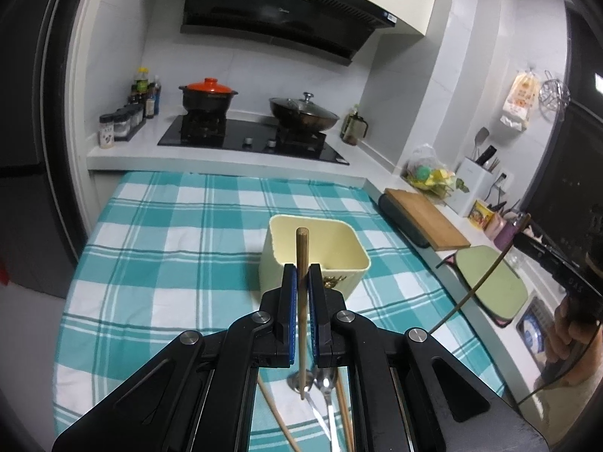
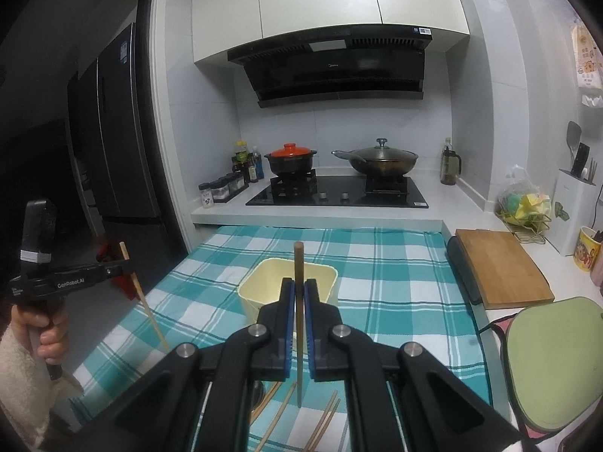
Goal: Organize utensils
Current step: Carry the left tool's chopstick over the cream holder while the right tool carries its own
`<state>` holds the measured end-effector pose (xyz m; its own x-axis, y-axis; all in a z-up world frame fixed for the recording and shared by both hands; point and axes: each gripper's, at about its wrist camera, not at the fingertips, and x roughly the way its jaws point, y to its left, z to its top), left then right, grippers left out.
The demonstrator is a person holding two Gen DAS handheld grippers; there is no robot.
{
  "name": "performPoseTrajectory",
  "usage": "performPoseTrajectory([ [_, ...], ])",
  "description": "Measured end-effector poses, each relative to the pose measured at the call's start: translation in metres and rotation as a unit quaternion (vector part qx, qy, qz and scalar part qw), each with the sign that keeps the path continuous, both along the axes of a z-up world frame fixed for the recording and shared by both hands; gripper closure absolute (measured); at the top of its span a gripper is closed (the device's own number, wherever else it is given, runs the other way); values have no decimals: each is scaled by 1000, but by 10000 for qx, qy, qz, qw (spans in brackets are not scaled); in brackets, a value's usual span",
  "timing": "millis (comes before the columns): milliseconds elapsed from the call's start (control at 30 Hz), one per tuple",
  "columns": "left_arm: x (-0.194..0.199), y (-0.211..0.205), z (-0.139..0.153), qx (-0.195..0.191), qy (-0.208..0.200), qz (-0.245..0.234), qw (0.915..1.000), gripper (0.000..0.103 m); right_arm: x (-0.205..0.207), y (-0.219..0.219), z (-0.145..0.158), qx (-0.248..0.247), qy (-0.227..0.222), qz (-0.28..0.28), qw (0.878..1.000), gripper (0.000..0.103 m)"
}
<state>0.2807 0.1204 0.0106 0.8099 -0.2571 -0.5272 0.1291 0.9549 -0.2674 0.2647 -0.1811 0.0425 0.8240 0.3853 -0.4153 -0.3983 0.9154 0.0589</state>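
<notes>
A cream rectangular holder [image 1: 320, 256] stands on the teal checked cloth [image 1: 169, 233]; it also shows in the right wrist view [image 2: 264, 282]. My left gripper [image 1: 301, 275] is shut on a wooden chopstick [image 1: 301, 263], held upright in front of the holder. My right gripper [image 2: 299, 290] is shut on a darker chopstick [image 2: 299, 275], also upright before the holder. The left gripper [image 2: 126, 261] with its chopstick [image 2: 145, 301] shows at the left of the right wrist view. Metal spoons [image 1: 324, 384] and loose chopsticks [image 2: 324, 422] lie on the cloth below the grippers.
A stove [image 2: 339, 192] with an orange-lidded pot [image 2: 290, 160] and a lidded wok [image 2: 382, 160] is at the back. Spice jars [image 2: 222, 188] stand left of it. A wooden board [image 2: 501, 263] and a green mat [image 2: 554, 361] lie on the right counter.
</notes>
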Motion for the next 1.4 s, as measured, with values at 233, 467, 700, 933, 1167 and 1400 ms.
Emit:
performPoseTrajectory([
  [233, 32, -6, 41, -179, -315, -48, 9993, 99, 30, 13, 19, 2, -56, 41, 10000, 98],
  [467, 100, -20, 67, -130, -585, 126, 9981, 99, 92, 44, 51, 272, -313, 131, 9991, 98],
  [700, 183, -35, 9, 31, 88, 285, 9995, 99, 174, 77, 10, 56, 252, 183, 9995, 98],
  [933, 212, -40, -9, -270, 190, 221, 9992, 99, 225, 87, -45, -112, 918, 47, 9957, 98],
  [1167, 202, -40, 42, -241, -437, 175, 9986, 99, 222, 78, -34, 58, 686, 120, 9976, 98],
  [1400, 219, -45, 37, 72, -865, 643, 9942, 99, 228, 79, -17, -84, 609, 117, 9980, 98],
])
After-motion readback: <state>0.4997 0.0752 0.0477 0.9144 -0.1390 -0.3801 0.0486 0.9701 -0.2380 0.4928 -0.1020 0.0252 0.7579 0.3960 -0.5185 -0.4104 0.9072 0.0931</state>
